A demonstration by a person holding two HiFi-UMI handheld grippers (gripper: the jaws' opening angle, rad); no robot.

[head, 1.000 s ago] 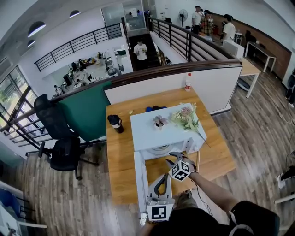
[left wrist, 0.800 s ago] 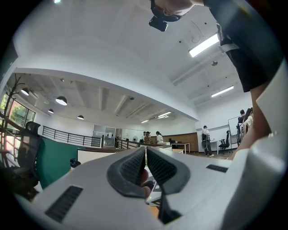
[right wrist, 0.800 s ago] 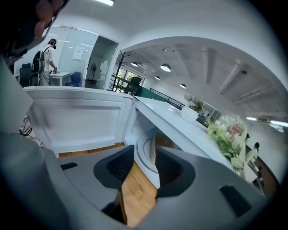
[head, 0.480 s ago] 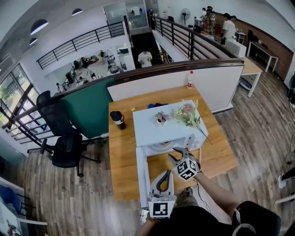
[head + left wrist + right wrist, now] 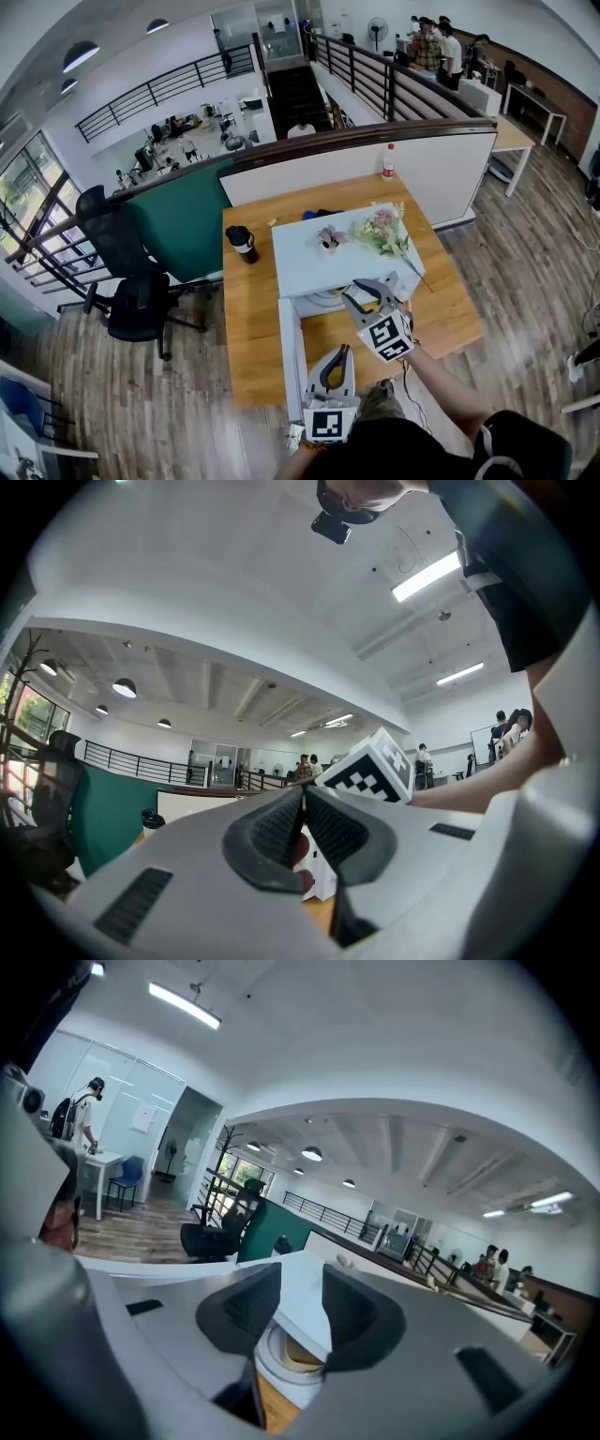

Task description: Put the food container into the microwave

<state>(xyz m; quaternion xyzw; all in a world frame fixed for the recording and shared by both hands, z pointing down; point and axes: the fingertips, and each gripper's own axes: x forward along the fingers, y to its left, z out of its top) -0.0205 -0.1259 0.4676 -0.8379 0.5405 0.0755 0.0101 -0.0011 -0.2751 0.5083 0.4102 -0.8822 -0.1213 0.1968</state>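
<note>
A white microwave (image 5: 323,262) stands on the wooden table (image 5: 248,319) with its door (image 5: 288,361) swung open toward me on the left. Inside its opening sits a round white food container (image 5: 328,296); the right gripper view shows the container (image 5: 286,1358) low between the jaws, with brownish contents. My right gripper (image 5: 368,292) is open just in front of the opening, nothing between its fingers. The right gripper (image 5: 300,1307) points at the microwave's front edge. My left gripper (image 5: 339,351) hangs shut and empty beside the open door, closer to me; in its own view the left gripper (image 5: 305,797) has its pads pressed together.
A bunch of flowers (image 5: 380,234) and a small pot (image 5: 325,246) rest on the microwave's top. A dark cup (image 5: 240,244) stands on the table's left, a bottle (image 5: 386,164) at its far edge. An office chair (image 5: 131,300) sits left of the table.
My right gripper has moved away from me, up to the microwave's opening. The left gripper has stayed by the door.
</note>
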